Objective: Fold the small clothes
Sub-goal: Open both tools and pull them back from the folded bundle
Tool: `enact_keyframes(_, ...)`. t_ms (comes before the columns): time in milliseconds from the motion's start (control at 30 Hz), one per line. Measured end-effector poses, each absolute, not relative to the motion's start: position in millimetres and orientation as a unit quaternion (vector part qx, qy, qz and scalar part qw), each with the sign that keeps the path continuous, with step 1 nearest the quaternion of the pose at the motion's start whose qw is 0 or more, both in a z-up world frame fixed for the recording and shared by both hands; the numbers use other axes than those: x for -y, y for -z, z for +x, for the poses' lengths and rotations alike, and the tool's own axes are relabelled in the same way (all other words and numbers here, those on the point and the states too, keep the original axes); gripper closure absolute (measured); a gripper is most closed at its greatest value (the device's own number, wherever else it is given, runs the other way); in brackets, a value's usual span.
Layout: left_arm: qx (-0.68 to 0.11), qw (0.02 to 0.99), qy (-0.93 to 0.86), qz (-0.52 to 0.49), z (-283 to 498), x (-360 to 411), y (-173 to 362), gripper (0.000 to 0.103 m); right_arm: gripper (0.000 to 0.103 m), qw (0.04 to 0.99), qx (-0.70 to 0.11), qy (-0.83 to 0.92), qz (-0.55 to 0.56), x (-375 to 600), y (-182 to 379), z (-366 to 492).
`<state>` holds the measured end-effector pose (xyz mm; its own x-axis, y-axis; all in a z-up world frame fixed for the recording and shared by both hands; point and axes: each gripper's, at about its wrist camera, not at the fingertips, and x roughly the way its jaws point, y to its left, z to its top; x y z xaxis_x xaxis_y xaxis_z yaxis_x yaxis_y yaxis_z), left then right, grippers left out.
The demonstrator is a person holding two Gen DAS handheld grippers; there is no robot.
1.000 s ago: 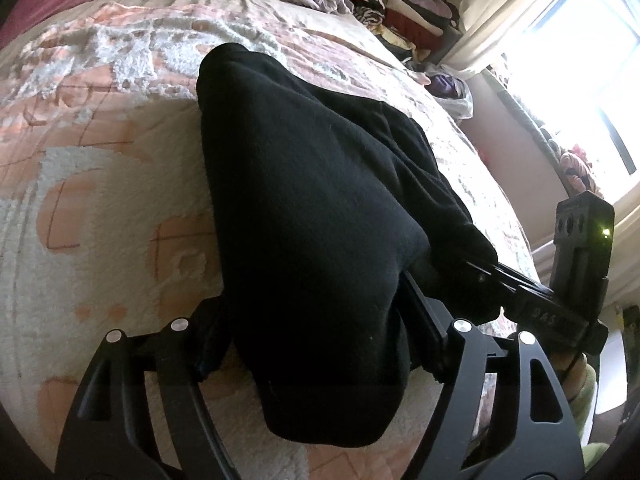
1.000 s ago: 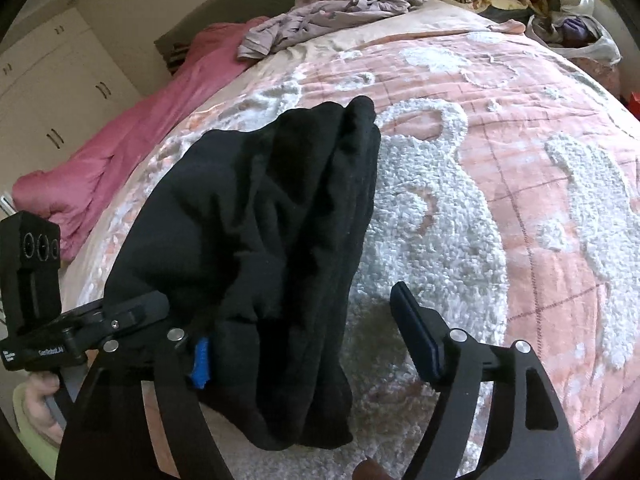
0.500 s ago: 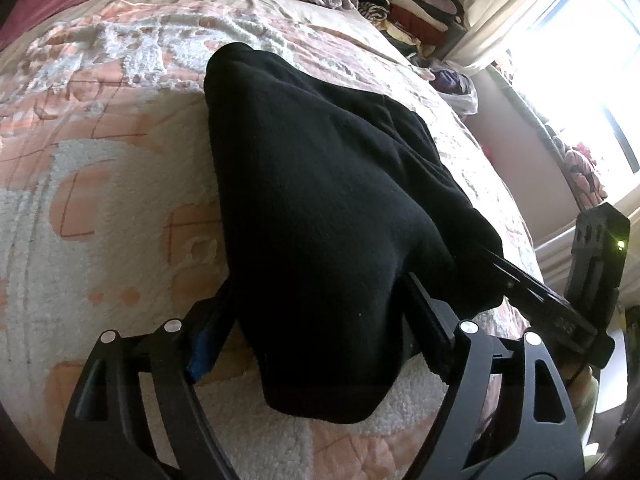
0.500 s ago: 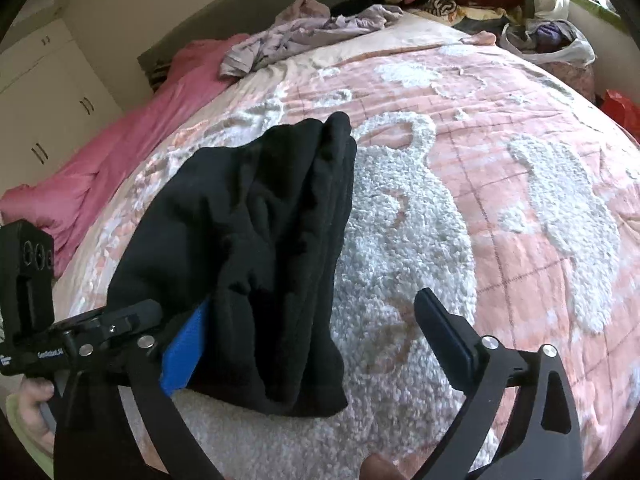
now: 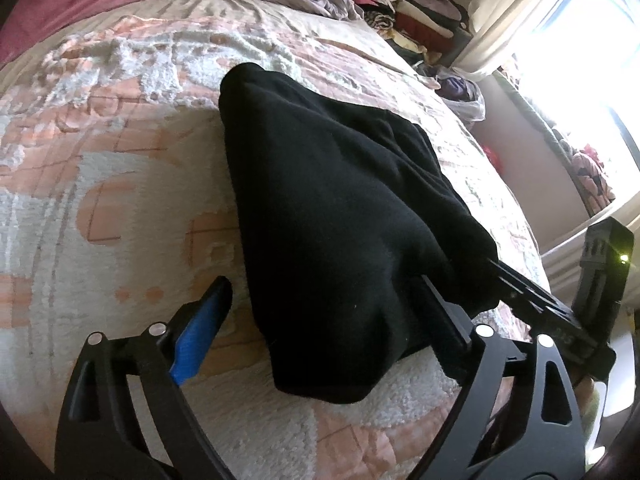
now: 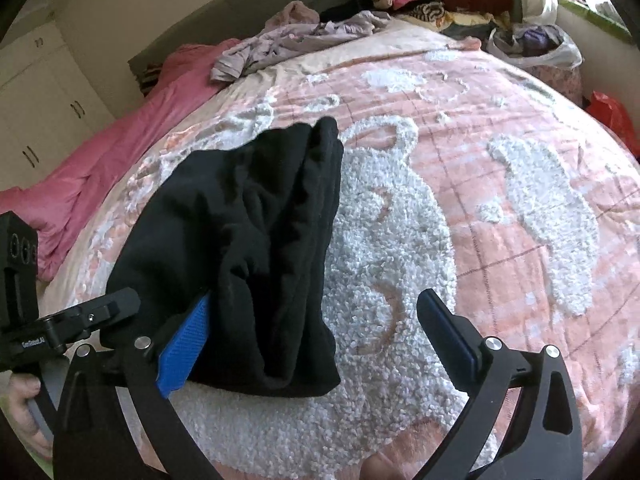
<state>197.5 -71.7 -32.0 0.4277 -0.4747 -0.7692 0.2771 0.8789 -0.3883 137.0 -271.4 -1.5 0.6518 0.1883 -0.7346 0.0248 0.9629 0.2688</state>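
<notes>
One black fleece garment [image 5: 344, 216] lies folded on a bed, and two handheld grippers sit at its near end. The garment is soft, matte and thick, bunched into a long wedge: narrow at the far end, wide and rounded at the near end. Its long axis runs away from both cameras, toward the head of the bed. In the right wrist view the same garment [image 6: 256, 248] shows several stacked layers with lengthwise creases along its right edge.

It rests on one pink bedspread [image 5: 120, 184] with raised white tufted patterns and thin grid lines; the tufts look nubbly and looped.

The left gripper [image 5: 324, 304] has its jaws spread wide and grips nothing. Its two fingers straddle the garment's near end: the blue-padded finger [image 5: 200, 332] stands clear on the left over the bedspread, and the black one presses against the cloth on the right.

The right gripper [image 6: 316, 320] is also spread wide, holding nothing. Its blue-padded finger [image 6: 184, 352] is tucked against the garment's near left side, while the other finger [image 6: 448, 332] hangs apart over white tufting.

Farther back lie one rumpled lavender garment [image 6: 296, 44] and a pink quilt [image 6: 100, 168]. One pile of folded clothes in mixed colours [image 5: 400, 4] sits beyond the bed, beside a bright window [image 5: 592, 40].
</notes>
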Motion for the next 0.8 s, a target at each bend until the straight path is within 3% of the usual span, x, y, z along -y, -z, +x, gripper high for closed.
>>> enact_keyframes(233,-0.470,0.851,0.215,-0.093,190.4,67.1,19.6,0.010,0.004,0.919,-0.376,-0.043,0.110,266.0,-20.4,122.4)
enact_keyframes(800,-0.418,0.889,0.181,-0.043,156.3,64.7,-16.7,0.010,0.004,0.945,-0.313,-0.031,0.094,263.9,-58.4,83.5)
